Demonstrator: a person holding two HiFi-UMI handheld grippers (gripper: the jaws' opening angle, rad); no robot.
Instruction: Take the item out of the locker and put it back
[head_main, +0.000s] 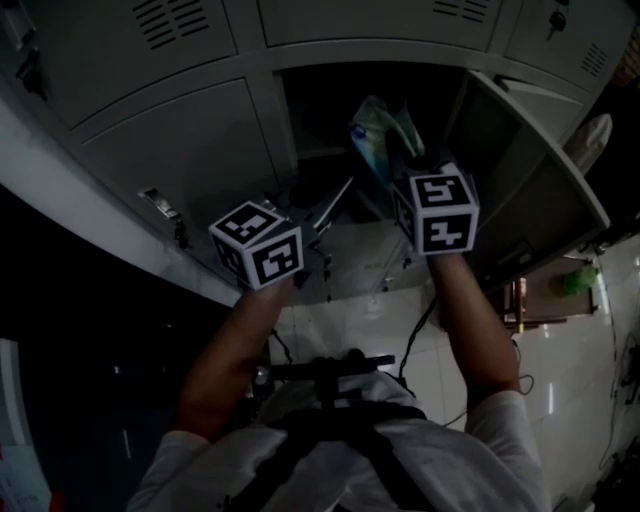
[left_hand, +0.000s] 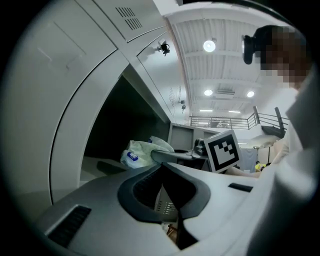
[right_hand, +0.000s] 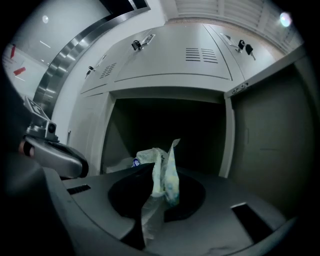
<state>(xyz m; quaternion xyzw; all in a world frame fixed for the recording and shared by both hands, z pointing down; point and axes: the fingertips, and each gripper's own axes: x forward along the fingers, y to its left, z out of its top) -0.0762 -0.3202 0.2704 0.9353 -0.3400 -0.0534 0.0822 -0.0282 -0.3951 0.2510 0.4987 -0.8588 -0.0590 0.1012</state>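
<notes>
Crinkly plastic bag (right_hand: 163, 172), pale with a blue label, is pinched in the right gripper (right_hand: 156, 197), clear of the shelf at the mouth of the open locker (right_hand: 170, 82) compartment. Its long axis is roughly upright, free end up and toward the dark interior. Left gripper (left_hand: 161, 170) is clenched on nothing, beside it. Probably mid-carry; taking out or putting back, can't tell. If putting back, next move: push in level past the open door (head_main: 540, 190), lower onto the shelf, release.

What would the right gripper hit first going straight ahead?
Likely the dark back wall of the open locker compartment: the right gripper, shut on the plastic bag, points into it. Depth is unclear.
</notes>
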